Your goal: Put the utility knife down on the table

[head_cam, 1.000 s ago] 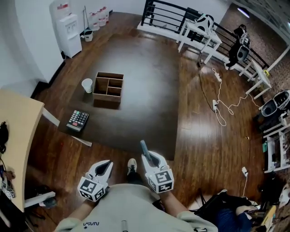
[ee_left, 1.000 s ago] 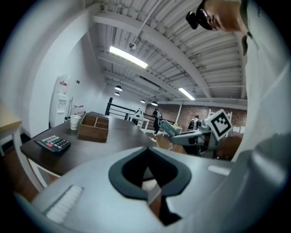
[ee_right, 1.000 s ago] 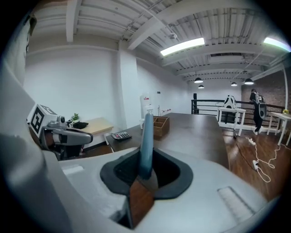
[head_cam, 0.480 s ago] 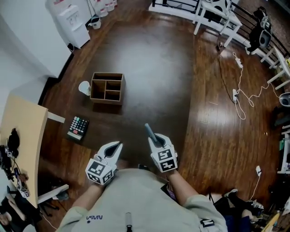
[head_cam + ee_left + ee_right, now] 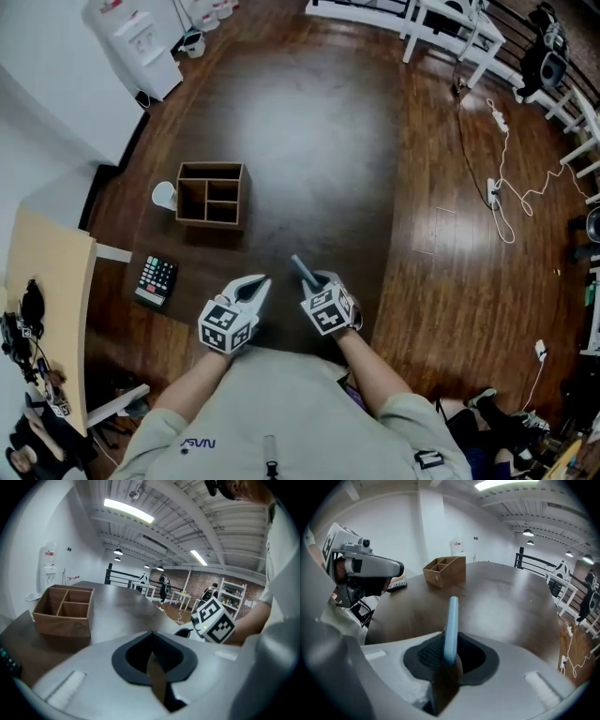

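Observation:
The utility knife (image 5: 301, 269) is a slim blue-grey bar that sticks out past the jaws of my right gripper (image 5: 314, 280), which is shut on its lower end. In the right gripper view the knife (image 5: 450, 623) stands up between the dark pads, above the dark brown table (image 5: 501, 606). My left gripper (image 5: 259, 282) hovers just to the left of it, over the table's near edge, jaws together with nothing in them. In the left gripper view the jaws (image 5: 150, 635) meet in a closed seam.
On the table (image 5: 309, 131) a wooden box with several compartments (image 5: 209, 194) stands at the left, a white cup (image 5: 164, 195) beside it, and a calculator (image 5: 156, 278) at the near left corner. A light wooden desk (image 5: 47, 300) stands at the far left. Cables lie on the floor (image 5: 502, 187) at the right.
Both grippers have come forward from over the floor to the table's near edge, and stand closer together. The right one still holds the knife, tilted further down.

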Action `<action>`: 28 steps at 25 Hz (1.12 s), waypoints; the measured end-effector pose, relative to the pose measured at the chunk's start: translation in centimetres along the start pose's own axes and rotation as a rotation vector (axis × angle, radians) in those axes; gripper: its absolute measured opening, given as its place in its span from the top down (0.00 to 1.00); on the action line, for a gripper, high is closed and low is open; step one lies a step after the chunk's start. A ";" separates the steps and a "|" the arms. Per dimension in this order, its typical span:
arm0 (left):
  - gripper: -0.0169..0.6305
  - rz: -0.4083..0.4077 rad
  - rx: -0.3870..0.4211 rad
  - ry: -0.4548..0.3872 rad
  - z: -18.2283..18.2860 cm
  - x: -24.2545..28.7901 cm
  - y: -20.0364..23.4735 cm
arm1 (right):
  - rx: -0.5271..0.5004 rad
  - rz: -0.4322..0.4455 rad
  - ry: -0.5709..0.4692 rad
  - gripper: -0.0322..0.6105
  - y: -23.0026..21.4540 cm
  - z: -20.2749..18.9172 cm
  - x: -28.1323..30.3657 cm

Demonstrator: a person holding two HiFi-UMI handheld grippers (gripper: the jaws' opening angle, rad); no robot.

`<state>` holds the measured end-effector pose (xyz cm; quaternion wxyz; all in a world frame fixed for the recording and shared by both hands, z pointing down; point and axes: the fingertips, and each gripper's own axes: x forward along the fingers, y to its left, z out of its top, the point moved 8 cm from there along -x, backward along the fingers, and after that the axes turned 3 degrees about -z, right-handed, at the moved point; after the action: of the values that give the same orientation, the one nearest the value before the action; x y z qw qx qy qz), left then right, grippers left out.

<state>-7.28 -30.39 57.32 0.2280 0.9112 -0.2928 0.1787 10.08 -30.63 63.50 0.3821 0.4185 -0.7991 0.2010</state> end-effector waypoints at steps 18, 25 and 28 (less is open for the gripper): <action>0.97 0.019 -0.073 0.081 -1.7 2.4 1.7 | -0.057 -0.016 0.111 0.84 0.1 -0.8 1.2; 0.97 0.017 -0.097 0.059 -2.1 1.8 1.6 | -0.048 -0.015 0.141 0.84 -0.2 -0.7 1.5; 0.97 0.022 -0.104 0.051 -2.1 1.6 1.8 | -0.055 -0.030 0.153 0.81 -0.3 -0.7 1.6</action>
<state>-7.56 -31.26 60.37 0.2802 0.8902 -0.3057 0.1888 10.04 -31.19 65.18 0.4564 0.4030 -0.7665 0.2046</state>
